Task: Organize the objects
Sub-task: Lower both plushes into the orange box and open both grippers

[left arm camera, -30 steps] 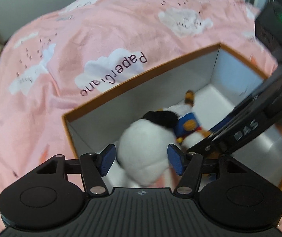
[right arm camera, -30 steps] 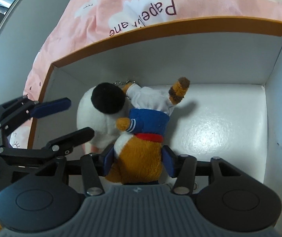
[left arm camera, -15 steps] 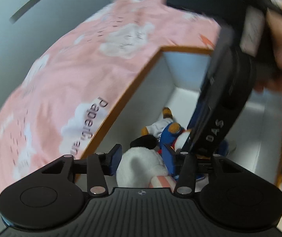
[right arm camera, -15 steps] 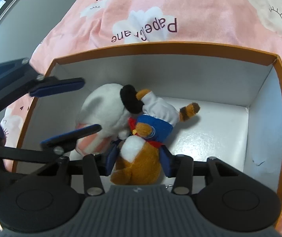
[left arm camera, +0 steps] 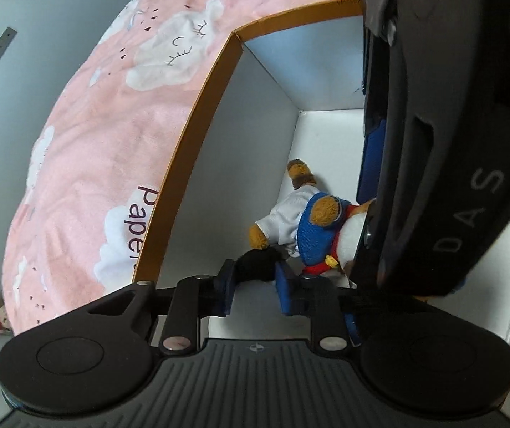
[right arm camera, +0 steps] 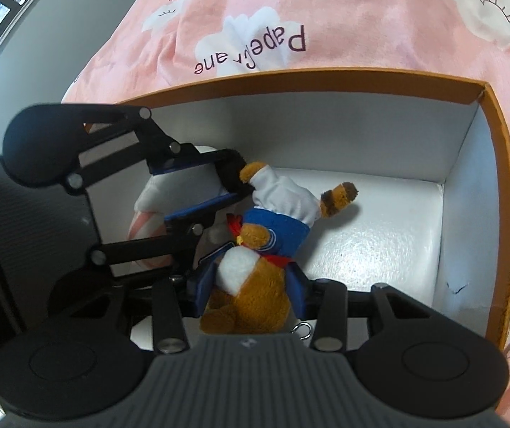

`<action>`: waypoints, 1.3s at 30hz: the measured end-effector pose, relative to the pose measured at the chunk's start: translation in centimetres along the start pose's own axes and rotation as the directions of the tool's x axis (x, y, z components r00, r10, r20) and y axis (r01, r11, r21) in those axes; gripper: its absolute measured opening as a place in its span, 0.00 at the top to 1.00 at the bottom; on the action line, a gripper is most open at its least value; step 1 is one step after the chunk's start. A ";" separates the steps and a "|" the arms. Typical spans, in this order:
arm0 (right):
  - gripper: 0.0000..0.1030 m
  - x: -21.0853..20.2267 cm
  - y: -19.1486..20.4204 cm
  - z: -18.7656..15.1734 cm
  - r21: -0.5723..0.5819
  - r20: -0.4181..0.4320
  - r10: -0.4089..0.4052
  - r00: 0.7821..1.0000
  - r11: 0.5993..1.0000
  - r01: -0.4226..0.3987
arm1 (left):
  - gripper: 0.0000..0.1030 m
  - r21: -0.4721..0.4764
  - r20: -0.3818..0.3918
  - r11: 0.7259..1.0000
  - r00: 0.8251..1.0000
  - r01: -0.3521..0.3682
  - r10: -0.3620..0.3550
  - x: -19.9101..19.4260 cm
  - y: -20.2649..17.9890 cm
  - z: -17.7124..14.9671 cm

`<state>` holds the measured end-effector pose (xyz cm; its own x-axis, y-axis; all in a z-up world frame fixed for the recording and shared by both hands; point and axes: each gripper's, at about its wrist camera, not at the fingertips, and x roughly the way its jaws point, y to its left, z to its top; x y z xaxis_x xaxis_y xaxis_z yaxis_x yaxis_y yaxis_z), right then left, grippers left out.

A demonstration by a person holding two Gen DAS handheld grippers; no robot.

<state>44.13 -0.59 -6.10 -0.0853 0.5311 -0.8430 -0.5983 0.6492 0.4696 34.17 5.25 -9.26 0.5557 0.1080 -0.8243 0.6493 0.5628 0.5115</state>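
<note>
Brown plush bear (right arm camera: pixel 255 285) in blue and white clothes sits between the right gripper (right arm camera: pixel 251 285) pads, which squeeze its body, inside the box (right arm camera: pixel 497 178). Just left of it, a white plush (right arm camera: pixel 151 199) with a black tuft (left arm camera: pixel 255 262); the left gripper (left arm camera: pixel 253 285) jaws are closing on that tuft, blue pads touching it. Box has an orange rim, white walls and floor, and rests on a pink cloud-print blanket (right arm camera: pixel 326 10). Grey wall (left arm camera: pixel 23 35) behind.

Fuzzy plush bear (right arm camera: pixel 251 285), smooth white-lined cardboard box (right arm camera: pixel 476 185) with a glossy floor, soft pink printed cloth (right arm camera: pixel 362 18)
</note>
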 end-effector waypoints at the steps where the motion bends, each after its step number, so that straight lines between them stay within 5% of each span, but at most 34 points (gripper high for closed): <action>1: 0.55 0.0 0.0 0.0 0.003 0.001 0.003 1.000 1.000 -0.003 | 0.86 -0.009 0.001 1.000 1.000 -0.016 0.016 0.0 0.0 0.0; 11: 0.57 -0.2 -0.1 -0.3 0.038 0.035 0.085 0.996 0.996 -0.087 | 0.94 -0.315 -0.025 0.949 0.999 0.023 -0.033 -4.0 5.5 -3.6; 17: 0.58 0.7 1.2 0.6 0.067 0.073 0.147 0.986 0.986 -0.152 | 0.94 -0.352 -0.106 0.936 0.994 -0.014 -0.025 -4.9 6.7 -6.2; 21: 0.49 1.2 1.4 0.9 0.085 0.032 0.017 0.999 0.996 -0.020 | 0.95 -0.333 -0.181 0.942 0.983 -0.045 -0.018 -5.3 5.8 -6.0; 28: 0.48 -0.6 2.8 0.2 -0.028 0.077 -0.131 0.988 0.991 0.134 | 0.96 -0.215 -0.279 0.968 0.958 -0.127 0.064 -3.9 3.1 -6.1; 32: 0.49 -1.2 4.1 -0.6 -0.135 0.111 -0.173 0.979 0.973 0.188 | 0.96 -0.212 -0.309 0.974 0.951 -0.084 0.015 -2.6 2.9 -6.0; 36: 0.49 -1.5 5.3 -1.5 -0.244 0.101 -0.195 0.976 0.946 0.215 | 0.89 -0.224 -0.289 0.970 0.957 -0.096 0.028 -3.0 3.0 -6.2; 39: 0.49 -0.3 5.5 -1.9 -0.297 0.058 -0.285 0.957 0.910 0.289 | 0.85 -0.265 -0.250 0.961 0.968 -0.078 0.009 -4.5 3.6 -6.4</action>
<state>39.33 1.76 -3.80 0.1351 0.3542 -0.9253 -0.8061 0.5824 0.1053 30.66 12.07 -5.24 0.4144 0.3148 -0.8539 0.4430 0.7498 0.4914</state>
